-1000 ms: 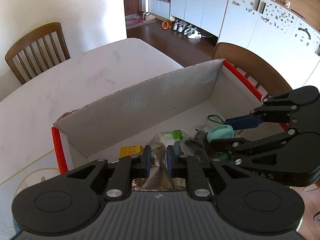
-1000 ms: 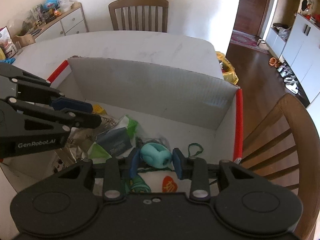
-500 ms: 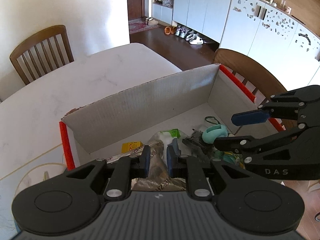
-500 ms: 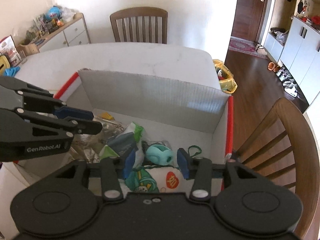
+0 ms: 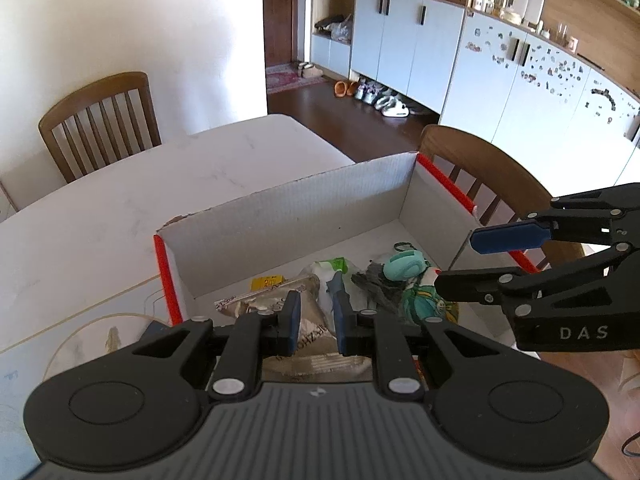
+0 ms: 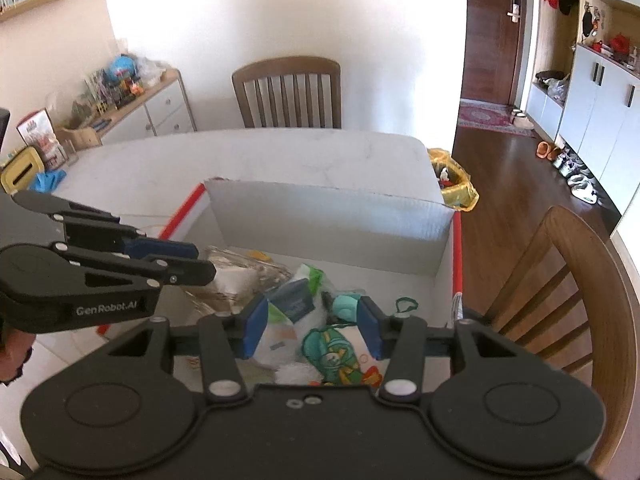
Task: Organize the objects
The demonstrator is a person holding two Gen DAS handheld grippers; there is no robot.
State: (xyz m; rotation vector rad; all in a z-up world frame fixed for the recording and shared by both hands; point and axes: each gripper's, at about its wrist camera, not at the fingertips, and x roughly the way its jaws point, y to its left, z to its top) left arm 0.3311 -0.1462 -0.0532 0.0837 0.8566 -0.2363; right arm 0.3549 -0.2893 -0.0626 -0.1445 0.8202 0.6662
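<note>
A white cardboard box [image 5: 280, 220] with red edges [image 6: 328, 216] stands on the pale table. In it lie a teal round thing [image 5: 404, 264] [image 6: 345, 307], a silvery snack bag [image 5: 276, 300], a yellow packet [image 5: 267, 281], a green-and-white pack [image 6: 304, 280] and a cloth with a green cartoon [image 6: 332, 356]. My left gripper [image 5: 316, 316] [image 6: 205, 262] hovers over the box's near left part, nearly shut and holding nothing. My right gripper [image 6: 310, 328] [image 5: 456, 260] hangs above the teal thing. Its jaws are opening and nothing is between them.
Wooden chairs stand at the far side [image 6: 286, 92] and at the right of the table [image 6: 572, 292] [image 5: 480, 168]. A yellow bag [image 6: 452, 180] sits on the floor past the table corner. A cluttered sideboard [image 6: 132, 100] is at the back left, white cabinets [image 5: 460, 48] beyond.
Both grippers have risen and drawn back from the box, so more of it shows. The right jaws have widened away from the teal thing, which stays in the box.
</note>
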